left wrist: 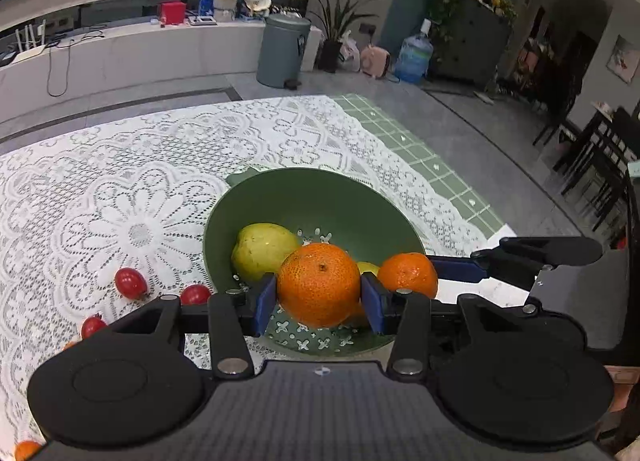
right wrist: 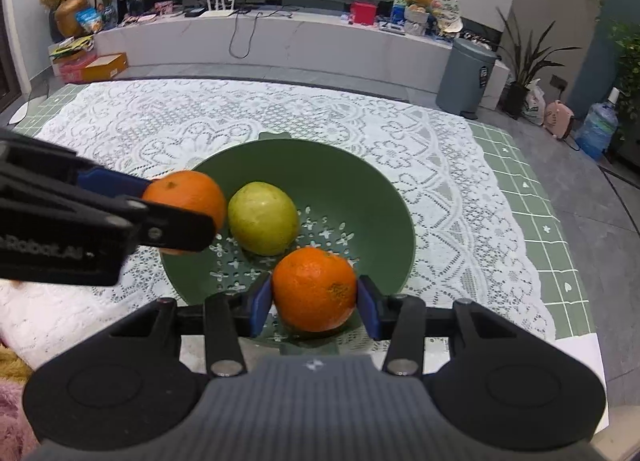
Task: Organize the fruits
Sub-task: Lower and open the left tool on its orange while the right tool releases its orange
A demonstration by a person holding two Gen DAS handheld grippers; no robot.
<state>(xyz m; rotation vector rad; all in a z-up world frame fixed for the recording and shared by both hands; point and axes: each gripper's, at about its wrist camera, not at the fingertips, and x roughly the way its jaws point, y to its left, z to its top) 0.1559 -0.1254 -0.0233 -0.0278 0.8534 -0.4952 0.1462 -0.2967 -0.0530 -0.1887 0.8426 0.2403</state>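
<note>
Beside the colander [left wrist: 308, 197], only the left view shows cherry tomatoes [left wrist: 130, 282]; both jaws clamp oranges [left wrist: 319, 284].

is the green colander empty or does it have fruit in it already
Not empty. One yellow-green fruit lies inside the green colander. The two oranges above it are each clamped between gripper fingers.

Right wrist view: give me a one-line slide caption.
Right gripper holds an orange over the green colander containing a guava, while the left gripper brings a second orange.
</note>
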